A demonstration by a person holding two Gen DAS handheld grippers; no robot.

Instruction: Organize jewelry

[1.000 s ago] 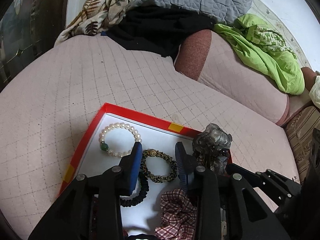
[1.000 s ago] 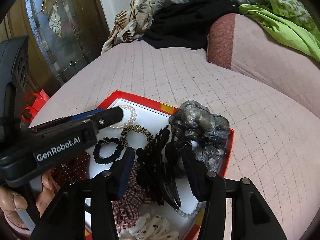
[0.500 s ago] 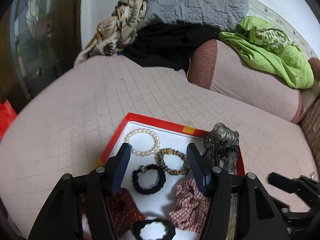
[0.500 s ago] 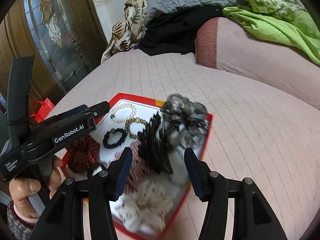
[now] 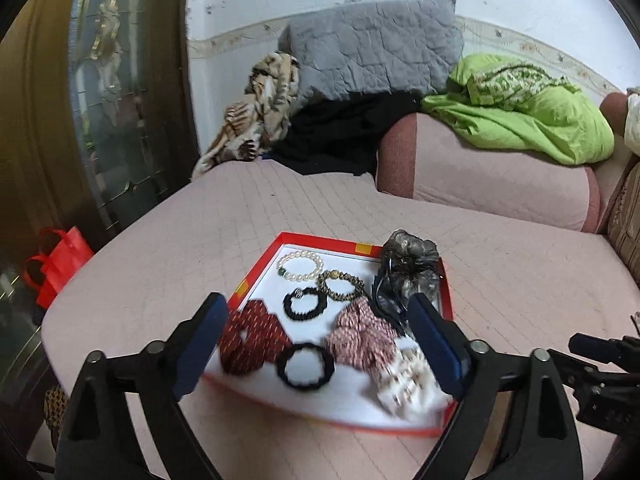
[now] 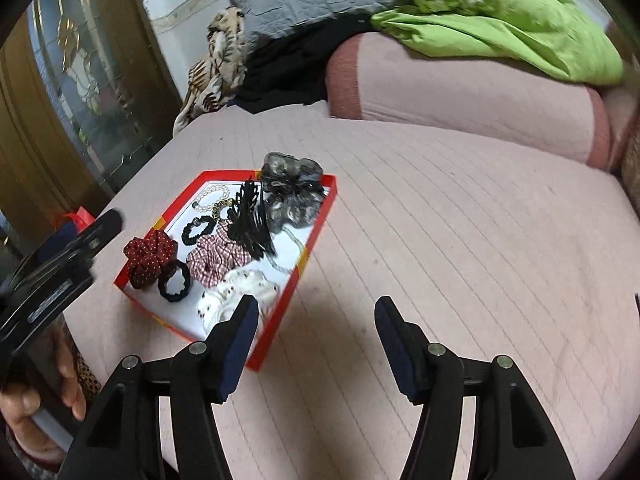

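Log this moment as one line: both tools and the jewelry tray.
left tool: open, empty, jaws just opened | right tool: open, empty, jaws just opened, over the pink cover | red tray: full

Soft, even indoor light; motion blur smears the area just beyond the tongs, with fisheye bending and dark corner vignetting.

Your red-rimmed tray (image 5: 320, 239), white inside, dark red white-dotted scrunchie (image 5: 250, 338) (checked pink one (image 5: 360, 340) beside it), plain black hair tie (image 5: 306, 366), quilted pink bed (image 6: 440, 220), lime-green cloth (image 5: 532, 120)
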